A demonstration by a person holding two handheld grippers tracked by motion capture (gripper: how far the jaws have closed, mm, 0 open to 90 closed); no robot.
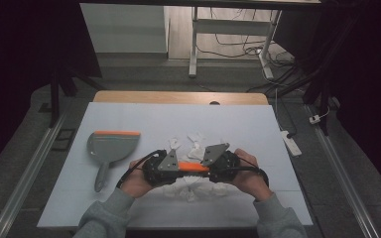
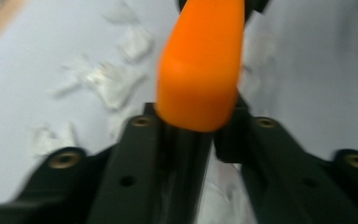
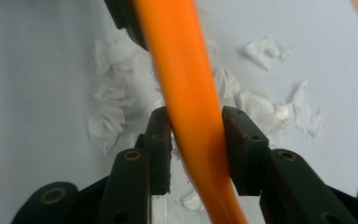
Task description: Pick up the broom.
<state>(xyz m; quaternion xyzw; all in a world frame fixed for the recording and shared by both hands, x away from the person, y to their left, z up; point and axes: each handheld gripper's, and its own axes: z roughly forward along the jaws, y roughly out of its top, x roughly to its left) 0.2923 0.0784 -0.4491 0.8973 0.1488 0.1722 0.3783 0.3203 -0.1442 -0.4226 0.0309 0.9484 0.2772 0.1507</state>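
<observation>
Gripping orange handle between both grippers

Working near the front desk (image 1: 258, 129) edge: left gripper (image 2: 193, 126) and right gripper (image 3: 196, 144) are facing each other over a pile of paper scraps (image 1: 191, 188). Orange handle (image 1: 194, 167) is spanning between them. Right fingers are clamping on it; left fingers are sitting around its end, contact unclear. Farther left, grey dustpan (image 1: 110, 146) is lying flat.

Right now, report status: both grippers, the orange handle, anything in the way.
Right gripper shut on the orange handle. Left gripper at its end, grip unclear. Torn tissue scraps beneath; dustpan off to the left.
</observation>
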